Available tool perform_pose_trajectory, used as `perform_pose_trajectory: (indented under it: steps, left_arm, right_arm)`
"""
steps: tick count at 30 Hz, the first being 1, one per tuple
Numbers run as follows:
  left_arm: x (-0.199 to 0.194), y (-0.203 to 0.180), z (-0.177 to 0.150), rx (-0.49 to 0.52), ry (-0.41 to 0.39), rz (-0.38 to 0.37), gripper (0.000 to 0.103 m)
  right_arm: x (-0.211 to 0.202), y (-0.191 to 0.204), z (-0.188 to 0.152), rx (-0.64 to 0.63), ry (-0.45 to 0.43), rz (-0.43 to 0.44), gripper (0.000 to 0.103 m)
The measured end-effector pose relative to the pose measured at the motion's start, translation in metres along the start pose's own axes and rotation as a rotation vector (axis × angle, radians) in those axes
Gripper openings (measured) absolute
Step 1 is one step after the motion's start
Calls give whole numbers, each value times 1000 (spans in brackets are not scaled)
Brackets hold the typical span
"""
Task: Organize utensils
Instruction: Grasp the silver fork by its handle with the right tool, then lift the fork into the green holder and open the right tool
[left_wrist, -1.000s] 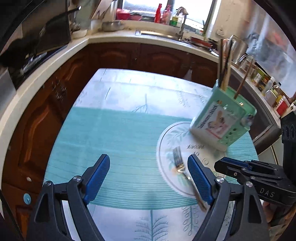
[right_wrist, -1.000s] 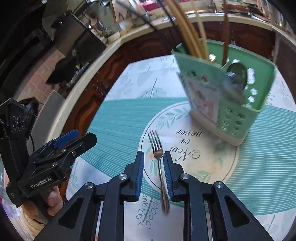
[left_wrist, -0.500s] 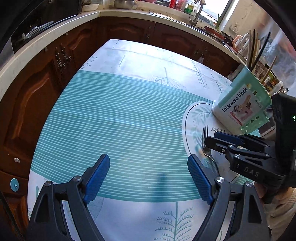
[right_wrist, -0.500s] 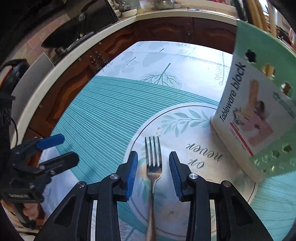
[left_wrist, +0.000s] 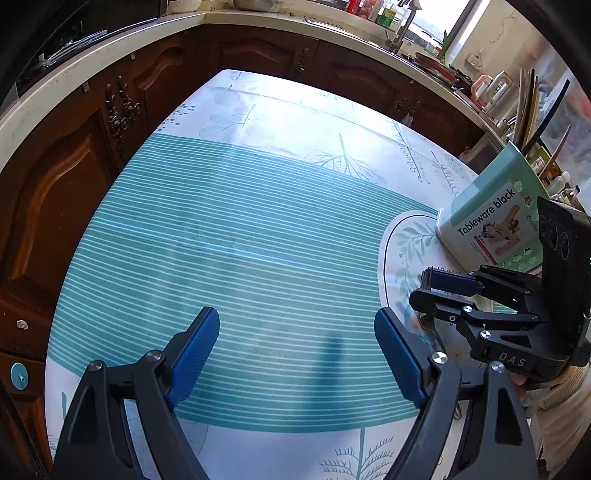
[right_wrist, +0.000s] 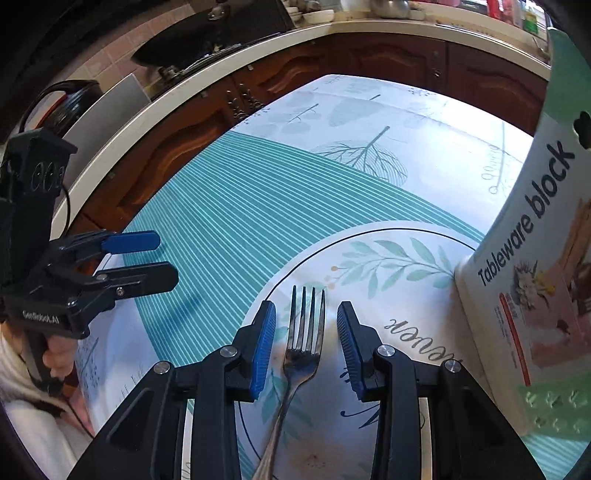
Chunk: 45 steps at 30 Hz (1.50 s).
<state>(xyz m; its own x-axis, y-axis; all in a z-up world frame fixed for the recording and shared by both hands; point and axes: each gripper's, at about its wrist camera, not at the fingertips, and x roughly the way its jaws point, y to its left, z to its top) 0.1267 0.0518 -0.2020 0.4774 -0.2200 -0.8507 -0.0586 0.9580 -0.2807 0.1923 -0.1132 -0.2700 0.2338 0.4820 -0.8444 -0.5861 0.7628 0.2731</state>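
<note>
1. Fork (right_wrist: 303, 354): lies flat on the round leaf-print motif of the tablecloth (right_wrist: 236, 206), tines pointing away from the R wrist cam, handle running back under the gripper body. Long axis approx. parallel to the fingers.
2. Right gripper (right_wrist: 306, 345): jaws part-open, one blue pad each side of the fork's neck/tine base; visible gap both sides, so nothing gripped. Height above the cloth cannot be told from this view.
3. Key relation: fork sits between the R pads, roughly centred, slightly nearer the L-hand pad. Closing axis runs across the fork's width, so a squeeze would likely catch the neck edge-on; a thin flat metal part may slip or tilt if pads sit too high.
4. Left gripper (left_wrist: 297, 354): jaws wide open, empty, over the striped teal area, well apart from the fork. R is clearly the nearer tool.
5. Tableware block (right_wrist: 535, 266): mint-green holder w/ printed label, standing on the cloth just right of and beyond the fork; L wrist view shows chopsticks (left_wrist: 532, 107) rising from it. Probable destination, judged from the task.
6. Stage est.: pre-grasp, pickup not yet made.
</note>
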Motion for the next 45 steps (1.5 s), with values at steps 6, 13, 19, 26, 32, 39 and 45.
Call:
perform_pose_trajectory:
  steps: [6,13,19,26,32,39,45]
  left_arm:
    - [7,1,3,-16,12,11,85]
    - [4,-4,4,3,1,14,85]
    - [-4,-15,3,29,-12,-1,85]
    - [-25,-38,6,99,-63,-5,85]
    - [-38,-54,6,132,-86,-16,85]
    - [-45,-65,-2,154,-86,-16,85]
    - [-50,-75,-5,179,-91,-22,85]
  right_arm:
    - [0,-9,-1,-12,-24,65,18]
    - [-14,-2,-9,-22,-79,-10,17]
    - [-35,9,-15,-29,-112,-103,17]
    - [-100,30,-24,-19,-315,-206,17]
    - [-138,38,-38,0,-431,-275,15]
    - [-158,40,-52,16,-450,-320,12]
    - [-186,44,-61,5,-468,-356,2]
